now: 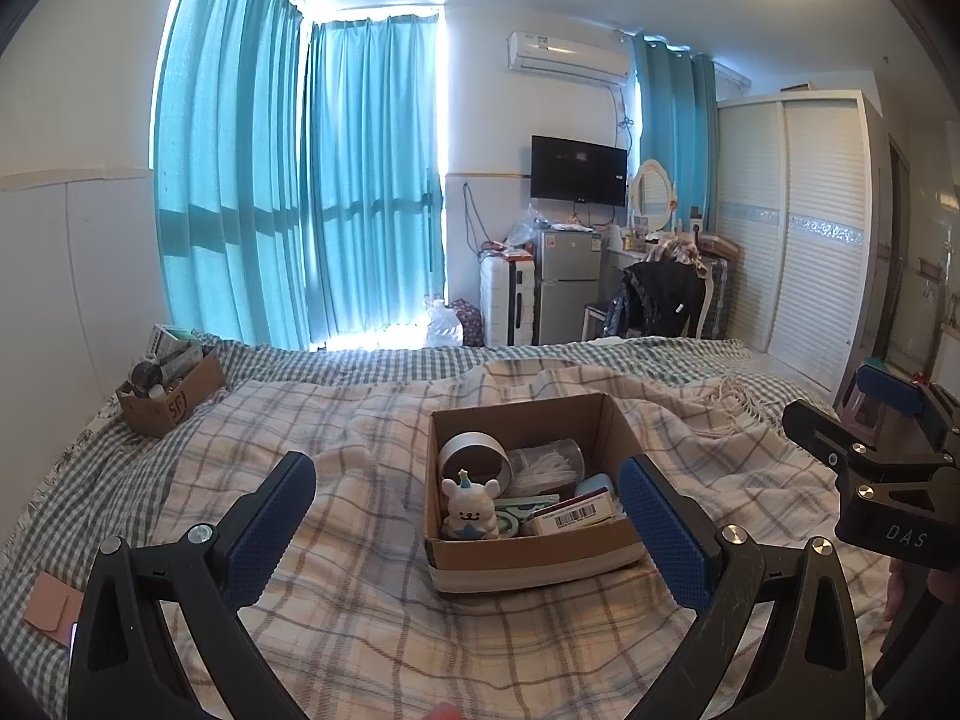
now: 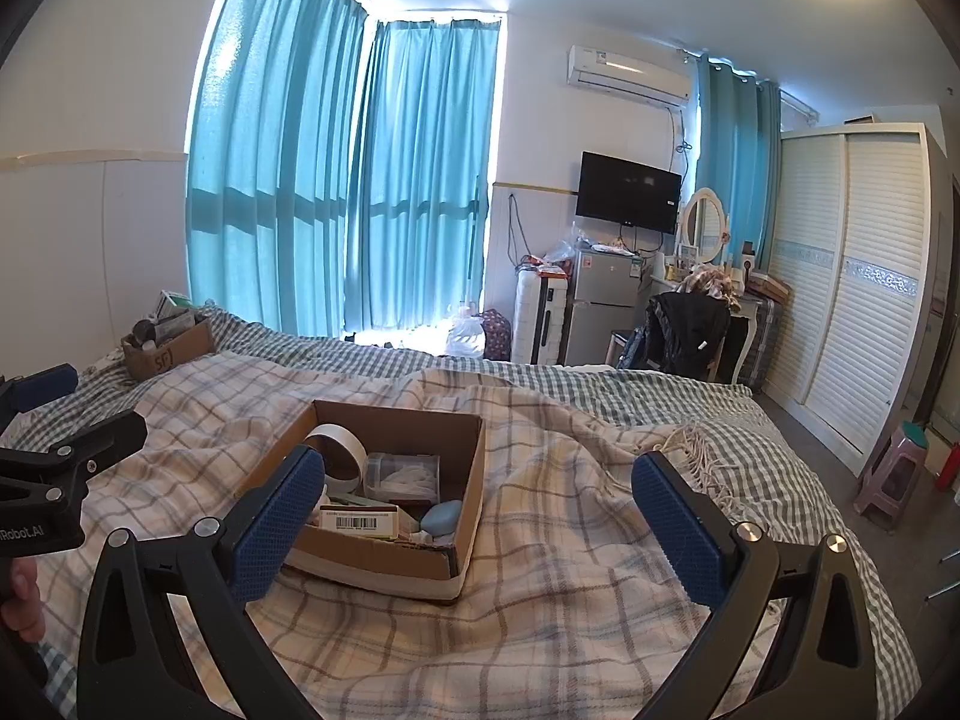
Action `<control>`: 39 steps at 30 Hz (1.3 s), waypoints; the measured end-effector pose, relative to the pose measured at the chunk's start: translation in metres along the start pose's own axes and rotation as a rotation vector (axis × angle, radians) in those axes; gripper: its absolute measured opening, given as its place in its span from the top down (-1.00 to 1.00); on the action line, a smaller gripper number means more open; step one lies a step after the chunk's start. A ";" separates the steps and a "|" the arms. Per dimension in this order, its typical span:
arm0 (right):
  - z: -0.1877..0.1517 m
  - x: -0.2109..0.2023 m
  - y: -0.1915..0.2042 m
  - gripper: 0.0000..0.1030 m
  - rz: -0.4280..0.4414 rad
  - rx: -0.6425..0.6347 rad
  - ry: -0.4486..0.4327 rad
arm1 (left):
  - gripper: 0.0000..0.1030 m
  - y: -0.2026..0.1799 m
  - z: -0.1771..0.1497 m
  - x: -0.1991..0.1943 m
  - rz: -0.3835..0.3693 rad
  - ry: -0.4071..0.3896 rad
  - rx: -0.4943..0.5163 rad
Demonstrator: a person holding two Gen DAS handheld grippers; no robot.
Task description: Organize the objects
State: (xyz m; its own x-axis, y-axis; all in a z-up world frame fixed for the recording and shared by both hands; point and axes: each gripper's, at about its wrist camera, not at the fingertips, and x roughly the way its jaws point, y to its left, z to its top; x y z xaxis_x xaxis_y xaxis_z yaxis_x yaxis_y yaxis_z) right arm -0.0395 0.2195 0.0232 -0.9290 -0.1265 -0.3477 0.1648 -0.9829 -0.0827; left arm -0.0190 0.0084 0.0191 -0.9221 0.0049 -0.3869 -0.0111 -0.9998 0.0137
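Note:
An open cardboard box (image 1: pixel 528 558) sits on the plaid blanket. It holds a white bear figurine (image 1: pixel 470 509), a silver tape roll (image 1: pixel 474 461), a clear tub of cotton swabs (image 1: pixel 549 465), a barcode-labelled packet (image 1: pixel 575 515) and a pale blue item (image 1: pixel 595 486). My left gripper (image 1: pixel 465 531) is open and empty, just in front of the box. The same box (image 2: pixel 372 558) shows in the right wrist view, with the packet (image 2: pixel 360 521) and blue item (image 2: pixel 443 517). My right gripper (image 2: pixel 480 531) is open and empty, above the blanket right of the box.
A second cardboard box (image 1: pixel 171 399) full of items sits at the bed's far left, also visible in the right wrist view (image 2: pixel 165 354). A pink pouch (image 1: pixel 53 606) lies on the bed's left edge. A wardrobe (image 2: pixel 852 300), fridge and chair stand beyond the bed.

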 end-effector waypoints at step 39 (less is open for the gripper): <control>0.001 0.001 0.007 -0.99 -0.009 -0.038 0.015 | -1.00 0.003 -0.002 0.000 0.002 -0.003 0.007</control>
